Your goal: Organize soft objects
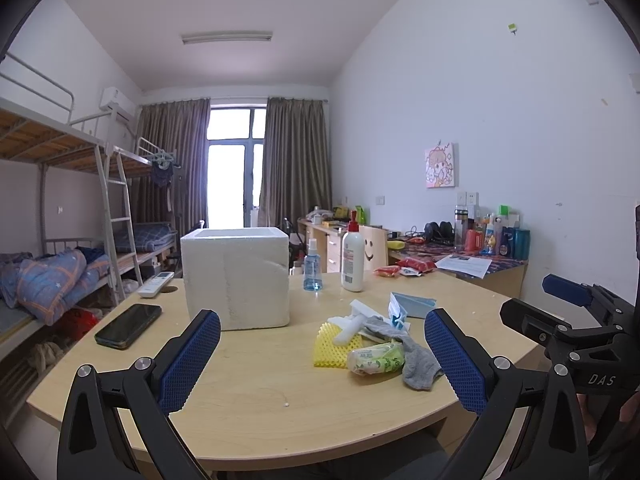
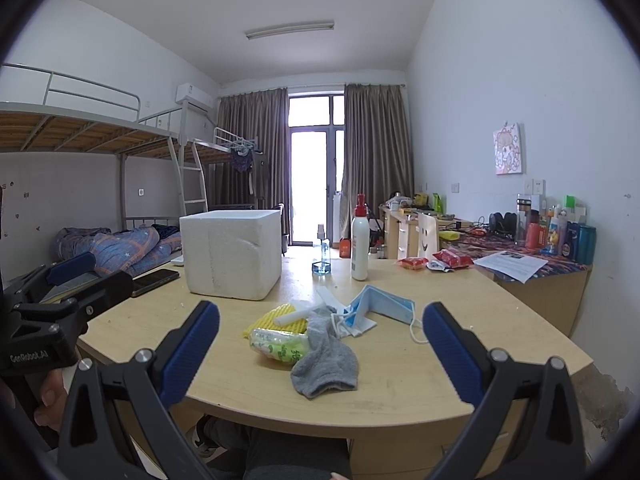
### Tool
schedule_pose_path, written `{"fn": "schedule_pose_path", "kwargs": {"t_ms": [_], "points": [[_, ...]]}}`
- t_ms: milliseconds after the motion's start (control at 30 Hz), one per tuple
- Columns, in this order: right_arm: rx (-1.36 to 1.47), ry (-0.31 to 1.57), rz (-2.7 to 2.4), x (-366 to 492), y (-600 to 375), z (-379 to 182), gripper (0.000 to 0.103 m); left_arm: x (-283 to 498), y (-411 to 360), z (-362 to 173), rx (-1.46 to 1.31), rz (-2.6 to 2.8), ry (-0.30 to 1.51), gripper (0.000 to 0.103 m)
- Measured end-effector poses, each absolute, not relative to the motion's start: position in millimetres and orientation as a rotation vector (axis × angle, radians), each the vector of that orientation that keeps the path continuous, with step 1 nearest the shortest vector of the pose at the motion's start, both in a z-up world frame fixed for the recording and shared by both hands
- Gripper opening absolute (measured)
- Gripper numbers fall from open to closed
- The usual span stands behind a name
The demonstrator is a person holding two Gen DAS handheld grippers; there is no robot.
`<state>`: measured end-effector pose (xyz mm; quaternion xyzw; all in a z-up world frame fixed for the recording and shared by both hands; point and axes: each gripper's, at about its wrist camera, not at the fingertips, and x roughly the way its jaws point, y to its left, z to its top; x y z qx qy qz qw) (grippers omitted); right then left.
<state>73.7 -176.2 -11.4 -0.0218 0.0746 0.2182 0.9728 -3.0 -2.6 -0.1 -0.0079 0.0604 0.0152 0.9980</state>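
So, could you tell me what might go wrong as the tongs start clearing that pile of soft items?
1. The gray sock overlaps the green wipes pack and yellow sponge, so one grab may drag its neighbours along.
2. The face mask trails an ear loop near the table edge; it could snag or slip off.
3. The foam box looks light, and a bump might shift it.

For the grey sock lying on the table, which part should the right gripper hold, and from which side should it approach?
Judging by its pose, grip the limp grey fabric sock at its near rounded end, which lies flat on the bare wooden table, clear of the green wipes packet. Bring the right gripper, its fingers open, down from above and the near edge; the far end is tucked under the pile.
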Motion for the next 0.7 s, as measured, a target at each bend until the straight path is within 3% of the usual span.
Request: {"fn": "schedule_pose_path", "kwargs": {"t_ms": [700], "points": [[-0.043,0.158,0.445,74.9,-174.8,-12.5,0.103,0.2,-0.8,-1.0,-0.014,0.050,0.133,0.102]]}}
